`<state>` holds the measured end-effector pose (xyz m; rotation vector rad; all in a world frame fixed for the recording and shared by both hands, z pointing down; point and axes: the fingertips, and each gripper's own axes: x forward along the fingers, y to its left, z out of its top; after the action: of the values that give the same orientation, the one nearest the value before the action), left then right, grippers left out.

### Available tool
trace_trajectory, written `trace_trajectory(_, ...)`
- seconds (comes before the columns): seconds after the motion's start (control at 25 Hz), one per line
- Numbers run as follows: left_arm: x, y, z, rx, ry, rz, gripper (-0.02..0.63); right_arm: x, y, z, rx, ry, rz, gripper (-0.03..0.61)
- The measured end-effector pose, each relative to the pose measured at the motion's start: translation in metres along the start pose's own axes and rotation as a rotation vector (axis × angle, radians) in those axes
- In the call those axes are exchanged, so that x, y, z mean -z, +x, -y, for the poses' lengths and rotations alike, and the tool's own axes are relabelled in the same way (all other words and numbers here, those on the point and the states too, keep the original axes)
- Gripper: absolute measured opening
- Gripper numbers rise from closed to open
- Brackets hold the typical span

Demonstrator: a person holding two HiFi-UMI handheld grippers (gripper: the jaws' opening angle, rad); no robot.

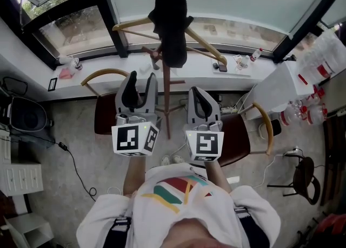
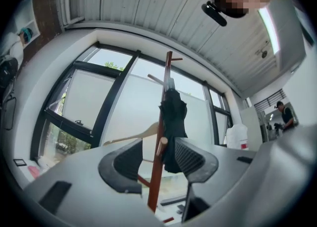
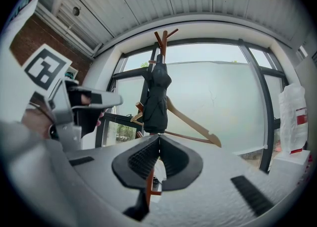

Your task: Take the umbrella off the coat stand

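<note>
The left gripper (image 2: 158,144) is spread and empty, the right gripper (image 3: 159,139) pressed together. The black umbrella (image 1: 170,22) hangs on the coat stand (image 1: 167,104).

Two grippers (left gripper (image 1: 140,82), right gripper (image 1: 199,93)), one coat stand (image 1: 166,109), one black folded umbrella (image 1: 170,20), one wooden hanger (image 1: 208,47), two curved-back chairs (image 1: 105,113), one dark stool (image 1: 305,179), maybe three or four clear bottles (image 1: 303,113), too blurred to count.
</note>
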<state>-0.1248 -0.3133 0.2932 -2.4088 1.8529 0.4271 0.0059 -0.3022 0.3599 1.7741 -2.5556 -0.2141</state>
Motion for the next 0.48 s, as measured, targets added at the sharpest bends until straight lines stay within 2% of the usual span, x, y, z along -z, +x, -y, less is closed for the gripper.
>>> trace_trajectory(0.12, -0.038, 0.022, 0.004, 0.045, -0.029, 0.051, 0.225, 0.004, -0.004, 0.006, 0.014, 0.000, -0.013, 0.000)
trace_trajectory(0.24, -0.055, 0.048, 0.013, 0.121, -0.026, 0.080, 0.286, 0.005, -0.007, 0.012, 0.027, 0.006, -0.015, 0.000)
trace_trajectory(0.36, -0.055, 0.072, 0.025, 0.193, -0.042, 0.033, 0.310, 0.003, -0.009, 0.015, 0.029, 0.010, -0.009, 0.000)
trace_trajectory(0.48, -0.052, 0.090, 0.034, 0.213, -0.045, -0.024, 0.330, 0.002, -0.010, 0.016, 0.029, 0.011, -0.005, 0.000)
